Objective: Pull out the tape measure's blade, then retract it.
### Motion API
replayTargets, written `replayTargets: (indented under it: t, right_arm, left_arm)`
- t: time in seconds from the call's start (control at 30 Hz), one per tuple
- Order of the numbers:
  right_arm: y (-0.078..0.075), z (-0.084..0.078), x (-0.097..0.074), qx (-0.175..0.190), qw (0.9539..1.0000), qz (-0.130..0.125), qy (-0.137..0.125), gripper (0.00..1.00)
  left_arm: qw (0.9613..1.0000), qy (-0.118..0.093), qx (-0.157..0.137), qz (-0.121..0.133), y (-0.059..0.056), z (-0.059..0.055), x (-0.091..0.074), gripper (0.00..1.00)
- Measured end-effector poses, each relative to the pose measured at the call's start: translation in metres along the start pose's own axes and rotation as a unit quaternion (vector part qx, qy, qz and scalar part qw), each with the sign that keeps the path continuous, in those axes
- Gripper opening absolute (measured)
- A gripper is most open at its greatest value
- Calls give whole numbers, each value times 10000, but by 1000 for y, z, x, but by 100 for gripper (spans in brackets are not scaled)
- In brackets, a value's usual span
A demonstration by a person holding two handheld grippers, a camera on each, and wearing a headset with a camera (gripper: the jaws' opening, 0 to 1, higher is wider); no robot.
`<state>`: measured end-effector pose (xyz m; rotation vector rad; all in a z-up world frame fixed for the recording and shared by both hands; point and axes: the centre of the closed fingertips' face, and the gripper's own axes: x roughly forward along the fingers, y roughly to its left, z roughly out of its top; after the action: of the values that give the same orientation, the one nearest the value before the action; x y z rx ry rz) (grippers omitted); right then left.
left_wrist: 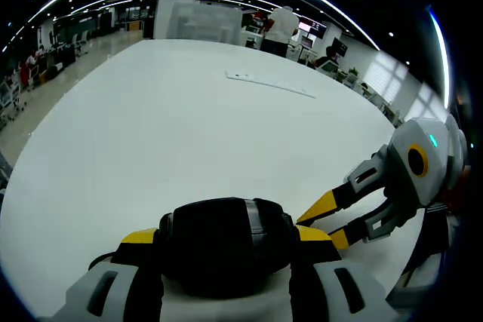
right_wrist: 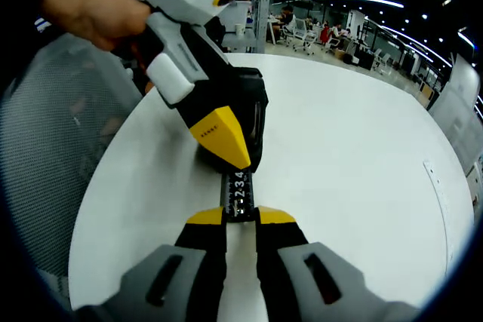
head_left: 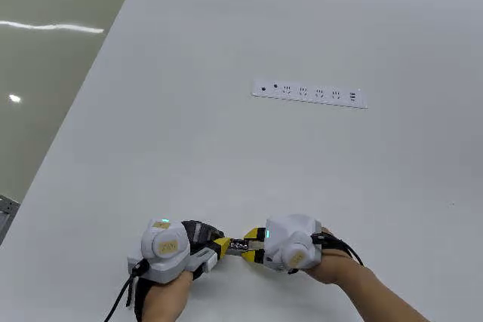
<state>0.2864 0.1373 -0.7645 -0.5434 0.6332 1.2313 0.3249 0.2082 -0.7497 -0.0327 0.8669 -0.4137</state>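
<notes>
A broad, plain white worktable (head_left: 189, 148) stretches away from the near edge. A long white power strip (head_left: 309, 93) with a row of sockets lies flat toward its far side. A black tape measure case (left_wrist: 226, 239) sits low at the near edge, apparently resting on the top.

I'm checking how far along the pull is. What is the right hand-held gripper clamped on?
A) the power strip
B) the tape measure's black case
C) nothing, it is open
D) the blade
D: in the right gripper view, the right hand-held gripper is shut on the numbered blade, which is a short way out of the black case held by the left hand-held gripper.
</notes>
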Motion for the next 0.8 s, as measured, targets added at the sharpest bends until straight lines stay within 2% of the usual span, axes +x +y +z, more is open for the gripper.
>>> replayTargets:
  t: [0.8]
  right_arm:
    - [1,15,20,-41,9998,71,-163,13]
  left_arm:
    - [10000,41,-40,-44,1,-2,2,66]
